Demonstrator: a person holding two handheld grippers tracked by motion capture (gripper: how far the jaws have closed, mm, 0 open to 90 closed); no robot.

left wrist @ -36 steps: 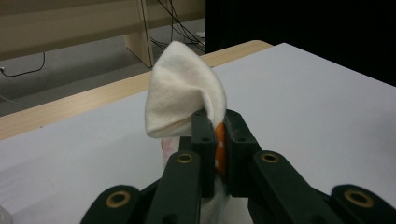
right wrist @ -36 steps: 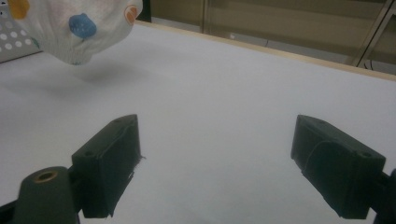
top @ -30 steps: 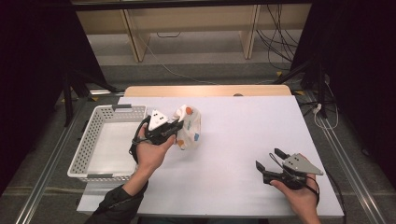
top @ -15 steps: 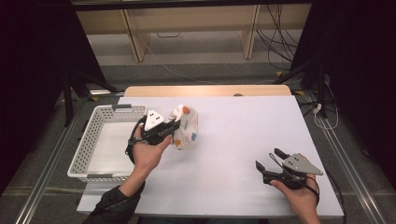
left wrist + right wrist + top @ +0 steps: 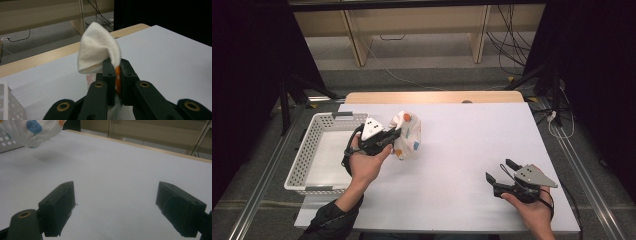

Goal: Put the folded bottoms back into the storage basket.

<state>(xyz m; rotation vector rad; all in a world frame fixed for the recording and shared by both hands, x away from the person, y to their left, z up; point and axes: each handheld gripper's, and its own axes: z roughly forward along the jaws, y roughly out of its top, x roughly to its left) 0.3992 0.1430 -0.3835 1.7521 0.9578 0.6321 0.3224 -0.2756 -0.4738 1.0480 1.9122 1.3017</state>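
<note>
While the left gripper [image 5: 396, 134] pinches a spotted white cloth [image 5: 408, 135], seemingly clear of the table [image 5: 472, 150], the right gripper [image 5: 502, 171] rests spread

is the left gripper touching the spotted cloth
Touching: the left gripper view shows the left gripper shut on the spotted cloth, fabric pinched between both jaws.

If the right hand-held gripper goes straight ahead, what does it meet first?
Probably nothing: the right hand-held gripper points over bare white table. The dotted cloth hangs off to one side.
</note>
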